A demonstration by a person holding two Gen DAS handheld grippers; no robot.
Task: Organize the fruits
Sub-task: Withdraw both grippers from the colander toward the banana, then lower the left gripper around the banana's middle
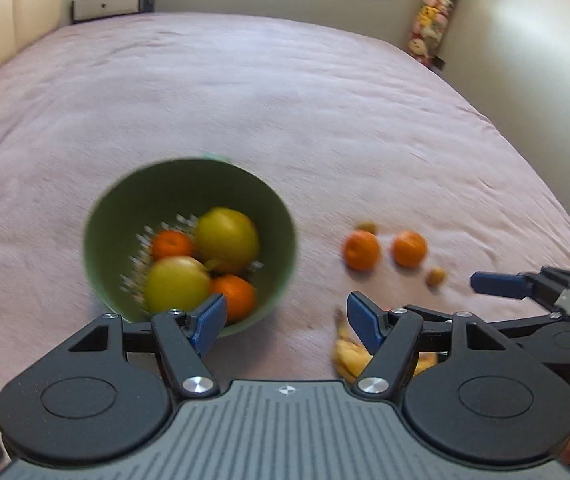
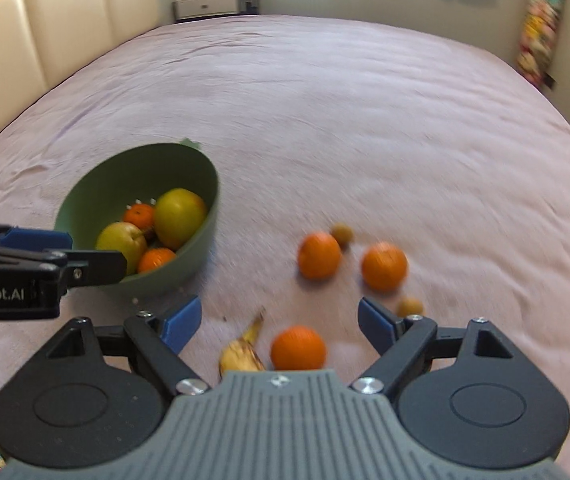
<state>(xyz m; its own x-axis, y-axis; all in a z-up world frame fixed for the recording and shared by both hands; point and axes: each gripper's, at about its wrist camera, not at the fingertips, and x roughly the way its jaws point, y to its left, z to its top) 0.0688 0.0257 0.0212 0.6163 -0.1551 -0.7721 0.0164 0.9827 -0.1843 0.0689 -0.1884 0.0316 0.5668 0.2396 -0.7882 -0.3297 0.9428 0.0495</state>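
Note:
A green bowl [image 1: 125, 216] on the pink bedspread holds two yellow-green apples [image 1: 227, 238] and two oranges [image 1: 172, 244]; it also shows in the right wrist view [image 2: 125, 176]. My left gripper [image 1: 285, 322] is open and empty, just right of the bowl's near rim. My right gripper [image 2: 279, 322] is open and empty, with a loose orange [image 2: 297, 347] and a banana [image 2: 241, 350] lying between its fingers. Two more oranges [image 2: 319, 255] [image 2: 384, 266] and two small yellowish fruits [image 2: 343, 234] lie beyond it.
The pink bedspread [image 1: 285, 100] stretches far behind the fruit. A cream padded headboard [image 2: 45, 28] runs along the left. A white unit [image 2: 215, 4] stands past the far edge. A column of soft toys [image 1: 437, 12] stands at the right wall.

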